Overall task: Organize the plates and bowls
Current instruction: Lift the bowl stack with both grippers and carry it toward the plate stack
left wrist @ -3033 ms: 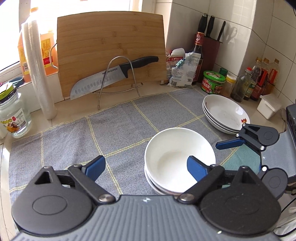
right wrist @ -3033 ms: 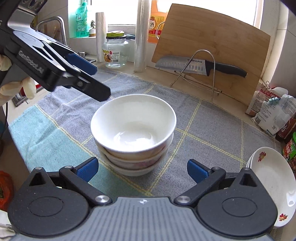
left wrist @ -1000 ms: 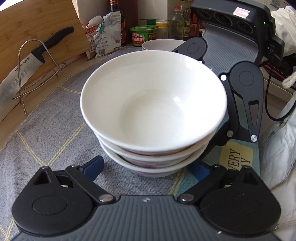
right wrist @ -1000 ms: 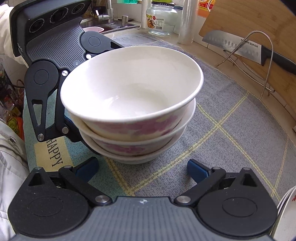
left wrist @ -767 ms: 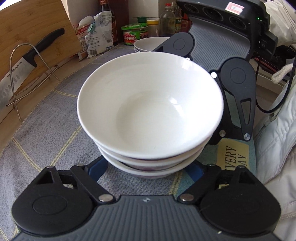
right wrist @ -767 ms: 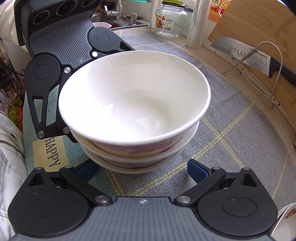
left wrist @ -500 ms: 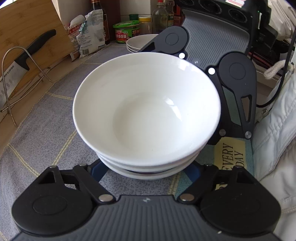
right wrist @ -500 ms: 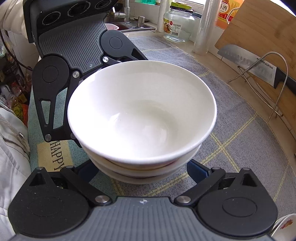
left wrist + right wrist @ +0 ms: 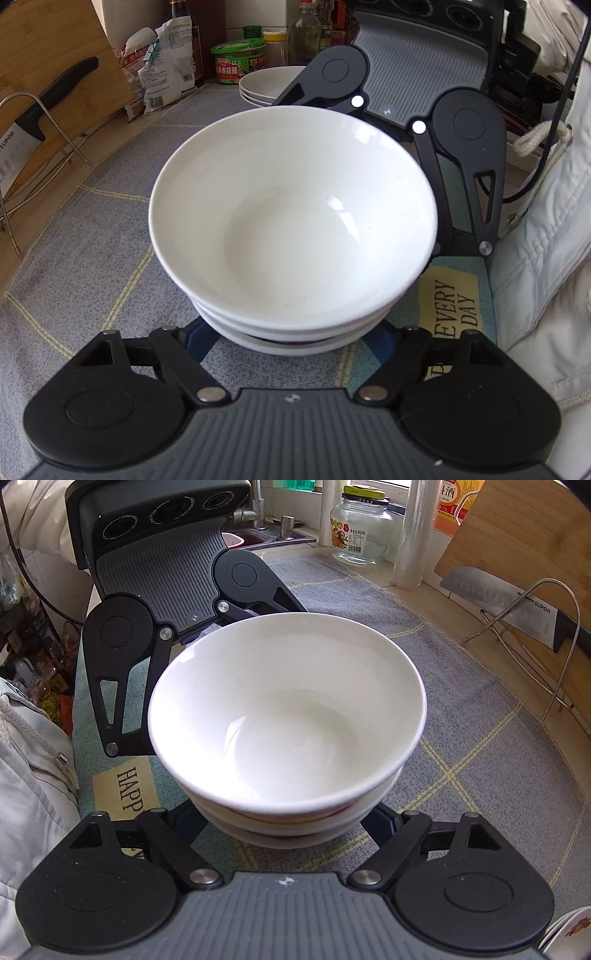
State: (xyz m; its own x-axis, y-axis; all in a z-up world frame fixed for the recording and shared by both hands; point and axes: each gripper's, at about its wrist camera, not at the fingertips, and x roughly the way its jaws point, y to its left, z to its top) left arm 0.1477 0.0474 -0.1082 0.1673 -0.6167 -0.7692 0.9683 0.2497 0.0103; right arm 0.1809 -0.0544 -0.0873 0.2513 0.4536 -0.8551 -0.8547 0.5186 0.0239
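Stack of three nested white ceramic bowls (image 9: 291, 236) sits on the grey checked cloth mat (image 9: 92, 236) with thin yellow lines, near the mat's teal end printed with words. Pink pattern just visible on the lower bowls' outer walls.

Left gripper (image 9: 291, 338): black linkage arms, blue pads. Jaws have just been closing; the bottom of the bowl stack lies between them. The pads reach under the stack's overhang on both sides and seem to bear on the lowest bowl, though the contact itself is hidden by the rims.

Right gripper (image 9: 284, 821): same build, facing the stack from the opposite side. Jaws have just been closing, the stack's base between them; pads tucked under the rims, apparently against the lowest bowl.

Each gripper's body shows in the other's view, just behind the stack.

Further out: stack of shallow white plates (image 9: 262, 85) on the mat's far end; steel-bladed knife with black handle (image 9: 517, 609) on a wire stand against a bamboo cutting board (image 9: 55, 66); glass jar (image 9: 360, 528); person's pale jacket (image 9: 546, 236) at the edge.
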